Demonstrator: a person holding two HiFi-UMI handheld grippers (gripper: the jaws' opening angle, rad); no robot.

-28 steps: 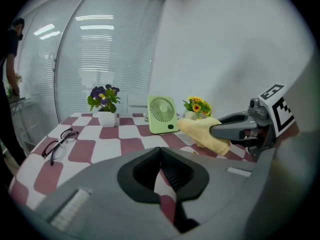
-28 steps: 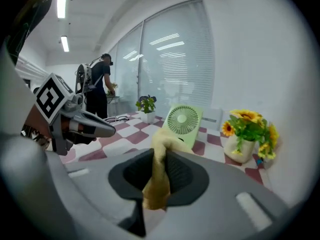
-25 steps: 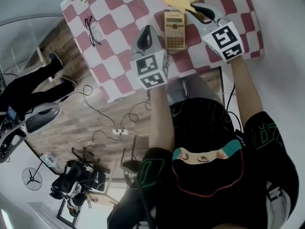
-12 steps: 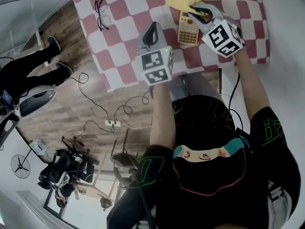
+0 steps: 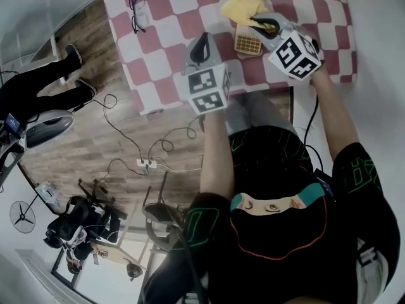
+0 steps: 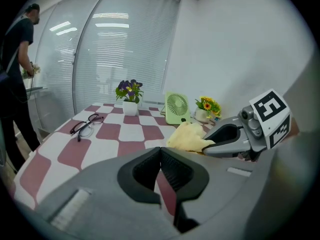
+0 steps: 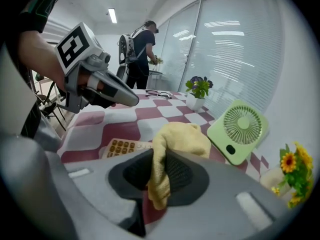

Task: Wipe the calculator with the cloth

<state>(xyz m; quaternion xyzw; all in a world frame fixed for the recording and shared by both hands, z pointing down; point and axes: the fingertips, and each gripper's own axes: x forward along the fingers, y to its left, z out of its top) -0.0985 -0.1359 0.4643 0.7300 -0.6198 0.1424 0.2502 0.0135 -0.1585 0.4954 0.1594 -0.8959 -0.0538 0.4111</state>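
Your right hand-held gripper (image 7: 159, 180) is clamped on the cloth (image 7: 180, 134), which runs up between the jaws and bunches at 12 o'clock from them. The calculator (image 7: 121, 147) lies flat on the counter (image 7: 150, 115) at 10 o'clock from those jaws, just beside them, with one end hidden by the cloth. Your left hand-held gripper (image 6: 161, 170) has its jaws together on nothing. In the head view it sits at 9 o'clock from the calculator, apart from it. There the glasses (image 5: 138, 11) lie well off at 10 o'clock. A fan (image 7: 239, 130) stands at 2 o'clock from the right jaws.
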